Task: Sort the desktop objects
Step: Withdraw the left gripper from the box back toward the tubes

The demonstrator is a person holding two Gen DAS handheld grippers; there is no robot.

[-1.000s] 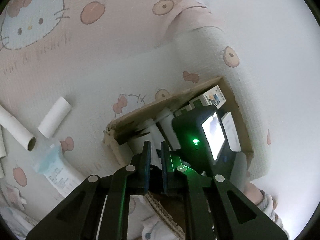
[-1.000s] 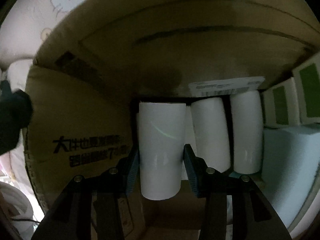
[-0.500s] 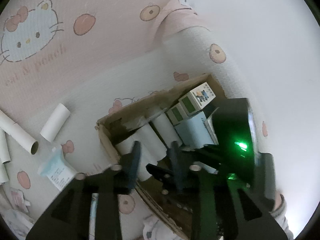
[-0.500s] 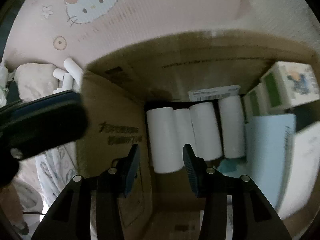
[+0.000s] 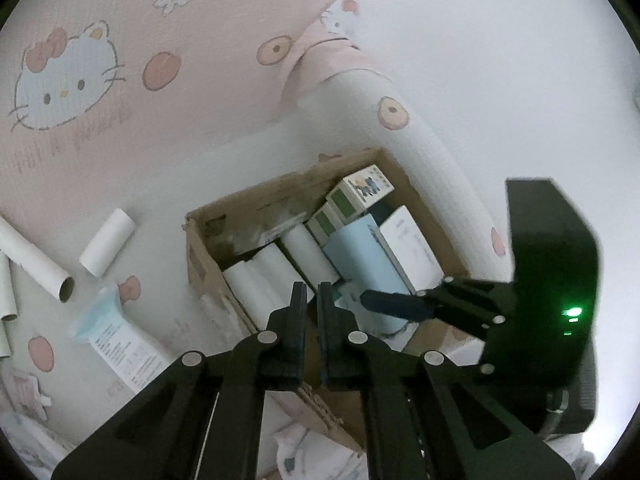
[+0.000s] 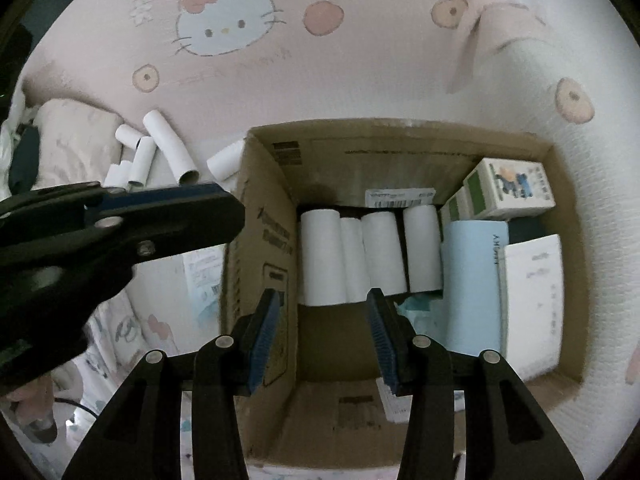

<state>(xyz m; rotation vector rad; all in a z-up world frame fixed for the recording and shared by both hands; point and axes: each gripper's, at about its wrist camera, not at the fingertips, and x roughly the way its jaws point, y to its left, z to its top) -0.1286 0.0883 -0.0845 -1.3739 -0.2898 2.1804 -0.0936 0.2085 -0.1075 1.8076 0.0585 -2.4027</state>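
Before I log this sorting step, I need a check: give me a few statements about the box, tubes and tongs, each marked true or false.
1. The right tongs grip a white tube. False: they are open and empty above the cardboard box.
2. White tubes lie side by side inside the box. True.
3. The left tongs are wide open. False: their jaws are nearly together, holding nothing.
4. Loose tubes lie outside the box on the patterned sheet. True.
5. A light blue pack lies in the box. True.
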